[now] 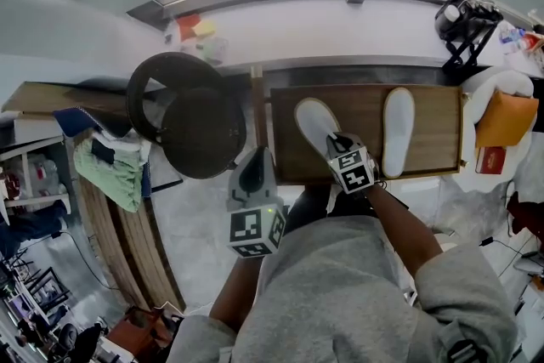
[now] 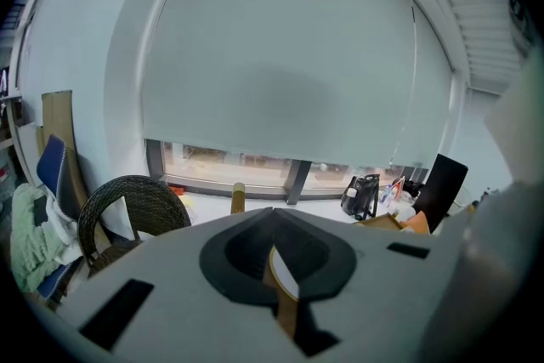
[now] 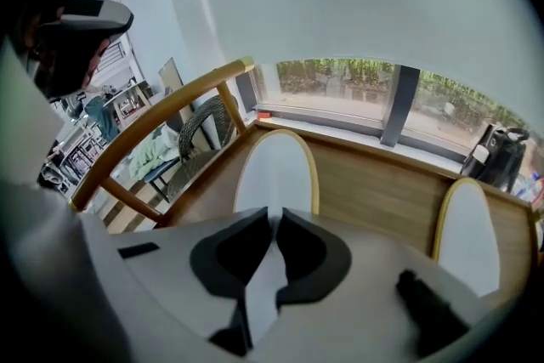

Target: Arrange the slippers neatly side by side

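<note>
Two white slippers lie on a wooden tabletop point(image 1: 361, 102). The left slipper point(image 1: 314, 121) point(image 3: 276, 166) lies slanted, its toe pointing up and left. The right slipper point(image 1: 398, 130) point(image 3: 467, 234) lies straight, a clear gap away. My right gripper point(image 1: 338, 140) point(image 3: 274, 217) is shut on the heel of the left slipper, and white slipper material shows between its pads. My left gripper point(image 1: 253, 159) point(image 2: 272, 212) hangs off the table's left edge over the floor. Its tips meet and nothing is between them.
A round dark wicker chair point(image 1: 183, 110) point(image 2: 127, 204) stands left of the table beside a wooden post point(image 1: 257, 110). A window sill point(image 1: 340, 25) runs behind, with a black bag point(image 1: 463, 21) on it. An orange envelope point(image 1: 506, 119) lies at the right and green cloth point(image 1: 115, 170) at the left.
</note>
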The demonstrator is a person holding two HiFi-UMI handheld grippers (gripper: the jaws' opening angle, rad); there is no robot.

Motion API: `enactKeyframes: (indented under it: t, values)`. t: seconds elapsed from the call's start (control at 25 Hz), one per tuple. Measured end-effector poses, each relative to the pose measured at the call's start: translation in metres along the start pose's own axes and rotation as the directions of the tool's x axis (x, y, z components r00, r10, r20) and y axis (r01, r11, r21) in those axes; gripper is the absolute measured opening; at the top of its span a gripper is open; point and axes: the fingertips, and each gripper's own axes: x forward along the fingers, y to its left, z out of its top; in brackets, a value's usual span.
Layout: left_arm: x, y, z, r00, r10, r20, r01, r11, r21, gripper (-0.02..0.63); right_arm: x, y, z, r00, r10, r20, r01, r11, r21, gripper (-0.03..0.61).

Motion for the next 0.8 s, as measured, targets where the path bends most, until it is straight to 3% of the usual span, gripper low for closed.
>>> enactKeyframes:
  t: [0.28, 0.52, 0.8]
  values:
    - [0.005, -0.015, 0.003, 0.999, -0.042, 0.004, 0.042, 0.999, 0.020, 0.014, -0.023, -0.021, 0.006, 0.997, -0.055, 0.060, 0.044, 0.984, 0.171, 0.040]
    - [0.012, -0.042, 0.003, 0.996, -0.090, -0.002, 0.090, 0.995, 0.049, 0.014, -0.044, -0.057, -0.015, 0.989, -0.134, 0.058, 0.106, 0.933, 0.343, 0.040]
    - [0.015, -0.070, 0.002, 0.993, -0.120, -0.011, 0.120, 0.989, 0.090, 0.014, -0.053, -0.098, -0.050, 0.982, -0.189, 0.013, 0.164, 0.879, 0.447, 0.040]
